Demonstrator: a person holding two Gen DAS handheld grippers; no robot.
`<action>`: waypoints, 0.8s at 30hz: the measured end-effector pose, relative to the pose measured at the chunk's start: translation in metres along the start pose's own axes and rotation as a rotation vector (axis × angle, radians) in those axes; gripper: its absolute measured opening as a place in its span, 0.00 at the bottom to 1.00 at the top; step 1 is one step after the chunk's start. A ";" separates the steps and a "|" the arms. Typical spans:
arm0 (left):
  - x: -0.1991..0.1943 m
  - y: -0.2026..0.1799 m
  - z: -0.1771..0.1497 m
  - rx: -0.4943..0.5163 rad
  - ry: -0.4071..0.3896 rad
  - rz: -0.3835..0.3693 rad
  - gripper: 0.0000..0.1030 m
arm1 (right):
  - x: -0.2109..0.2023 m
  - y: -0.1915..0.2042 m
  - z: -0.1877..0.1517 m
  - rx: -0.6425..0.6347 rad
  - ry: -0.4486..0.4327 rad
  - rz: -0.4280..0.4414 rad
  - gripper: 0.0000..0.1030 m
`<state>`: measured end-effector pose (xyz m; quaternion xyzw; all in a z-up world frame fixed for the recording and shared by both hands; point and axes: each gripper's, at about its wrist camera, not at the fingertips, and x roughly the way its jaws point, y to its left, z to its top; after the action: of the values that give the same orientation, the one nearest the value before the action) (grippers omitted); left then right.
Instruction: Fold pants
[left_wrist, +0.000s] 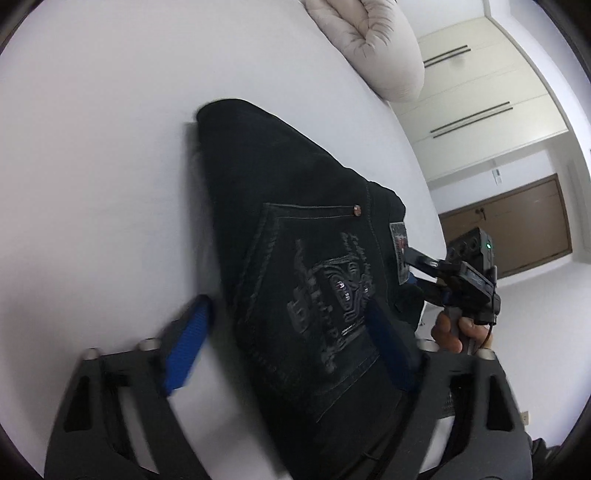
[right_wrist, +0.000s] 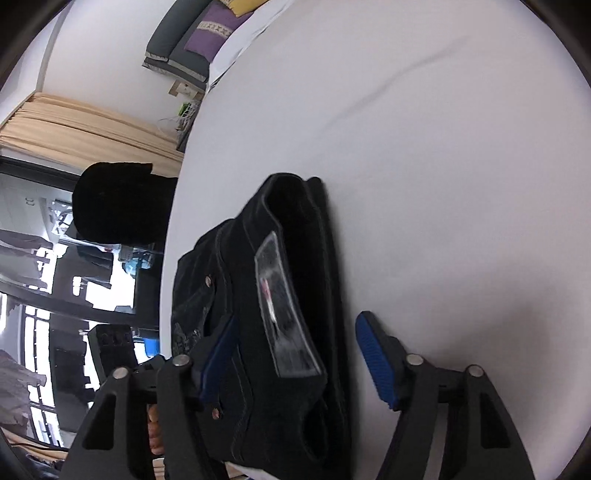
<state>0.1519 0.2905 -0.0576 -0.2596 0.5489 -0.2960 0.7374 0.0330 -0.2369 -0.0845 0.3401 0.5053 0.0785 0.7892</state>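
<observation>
- White bed sheet (left_wrist: 92, 147) underneath, faintly creased.
- Pale quilted duvet (left_wrist: 373, 40) bunched at far edge.
- Cream wardrobe doors (left_wrist: 480, 92) and brown wooden door (left_wrist: 517, 225) far right.
- Beige curtain (right_wrist: 81, 125), bright window (right_wrist: 40, 295) left.
- Purple pillow (right_wrist: 214, 33) far off.

The folded pants (left_wrist: 295, 258) lie on the bed (left_wrist: 92, 147) near its edge, pocket side up. My left gripper (left_wrist: 288, 343) straddles their near end, one finger on the sheet to the left, the other over the fabric. My right gripper (right_wrist: 295, 365) straddles the waistband end from the opposite side, its patch (right_wrist: 284, 310) between my jaws. A pillow (left_wrist: 369, 44) lies beyond the pants, well apart.
</observation>
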 end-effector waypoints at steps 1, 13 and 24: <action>0.003 -0.001 0.001 0.000 0.026 0.015 0.47 | 0.005 0.000 0.001 0.000 0.014 -0.021 0.46; -0.035 -0.027 0.026 0.114 -0.014 0.045 0.17 | -0.004 0.085 0.004 -0.161 -0.061 -0.099 0.20; -0.140 -0.021 0.130 0.179 -0.202 0.192 0.17 | 0.080 0.187 0.102 -0.278 -0.070 0.019 0.19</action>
<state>0.2423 0.3846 0.0838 -0.1677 0.4655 -0.2443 0.8339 0.1987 -0.1047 -0.0022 0.2347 0.4585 0.1433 0.8450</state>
